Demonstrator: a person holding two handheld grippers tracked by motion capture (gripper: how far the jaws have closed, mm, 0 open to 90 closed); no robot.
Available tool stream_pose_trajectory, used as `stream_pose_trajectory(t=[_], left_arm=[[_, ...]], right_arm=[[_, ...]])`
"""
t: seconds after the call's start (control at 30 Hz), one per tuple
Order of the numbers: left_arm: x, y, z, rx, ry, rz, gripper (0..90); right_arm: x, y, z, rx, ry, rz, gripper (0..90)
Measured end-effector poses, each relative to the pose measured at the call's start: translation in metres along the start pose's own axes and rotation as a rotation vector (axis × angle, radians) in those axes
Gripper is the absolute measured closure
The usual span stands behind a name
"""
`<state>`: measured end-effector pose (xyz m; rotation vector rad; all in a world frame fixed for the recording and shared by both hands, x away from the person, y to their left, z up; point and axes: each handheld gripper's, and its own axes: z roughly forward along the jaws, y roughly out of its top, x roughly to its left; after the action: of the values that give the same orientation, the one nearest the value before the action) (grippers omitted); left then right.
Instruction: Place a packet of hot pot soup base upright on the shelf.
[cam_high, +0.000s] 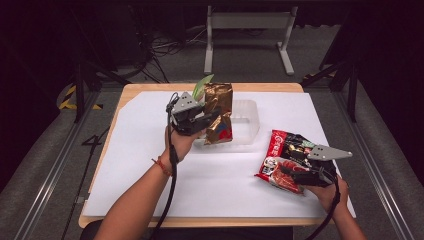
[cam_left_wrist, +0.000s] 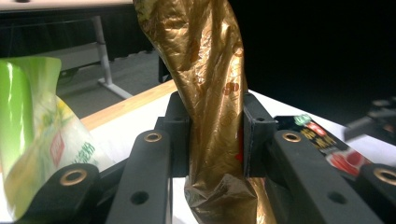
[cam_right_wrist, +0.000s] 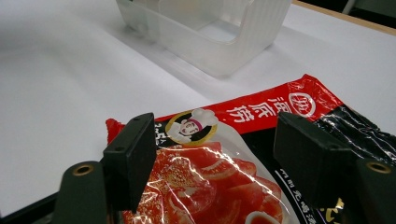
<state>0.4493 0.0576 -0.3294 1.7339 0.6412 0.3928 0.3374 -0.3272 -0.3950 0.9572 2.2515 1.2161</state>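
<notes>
A crinkled gold foil bag (cam_high: 219, 107) is held upright above the table, and my left gripper (cam_high: 207, 120) is shut on its lower part. In the left gripper view both pads pinch the gold bag (cam_left_wrist: 205, 70) between them. A red and black food packet (cam_high: 287, 150) lies flat on the white sheet at the right. My right gripper (cam_high: 290, 172) rests low over its near end. In the right gripper view the jaws stand wide apart on either side of the red packet (cam_right_wrist: 219, 163) and the pads do not press on it.
A clear plastic bin (cam_high: 247, 120) stands at mid-table just behind the gold bag, seen also as the bin (cam_right_wrist: 224, 42) ahead of the right gripper. A green packet (cam_high: 202, 86) sticks up behind the left gripper. The white sheet (cam_high: 150, 165) covers a wooden table.
</notes>
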Motion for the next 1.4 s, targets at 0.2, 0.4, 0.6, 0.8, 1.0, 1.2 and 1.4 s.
stream_pose_trajectory(t=[0.2, 0.4, 0.6, 0.8, 1.0, 1.2, 1.4], left_arm=[[0.008, 0.009, 0.016, 0.016, 0.115, -0.004, 70.2], [0.018, 0.011, 0.020, 0.025, 0.191, -0.020, 70.2], [0.023, 0.008, 0.025, 0.056, 0.277, -0.023, 70.3], [0.024, 0.013, 0.030, 0.076, 0.330, 0.012, 70.2], [0.023, 0.016, 0.047, 0.104, 0.373, 0.031, 70.2], [0.024, 0.014, 0.070, 0.150, 0.397, 0.013, 70.2], [0.029, 0.006, 0.076, 0.123, 0.382, -0.061, 69.8]], right_arm=[[-0.001, -0.001, 0.000, 0.003, 0.004, 0.008, 30.6], [-0.001, 0.000, 0.003, 0.004, 0.007, 0.004, 30.6], [0.000, -0.001, 0.006, 0.015, 0.014, -0.006, 30.5], [0.001, -0.001, 0.008, 0.025, 0.016, -0.008, 30.3], [0.002, -0.001, 0.009, 0.032, 0.017, -0.015, 30.1], [0.001, -0.002, 0.010, 0.037, 0.021, -0.011, 29.1], [0.001, -0.002, 0.011, 0.041, 0.026, -0.013, 29.1]])
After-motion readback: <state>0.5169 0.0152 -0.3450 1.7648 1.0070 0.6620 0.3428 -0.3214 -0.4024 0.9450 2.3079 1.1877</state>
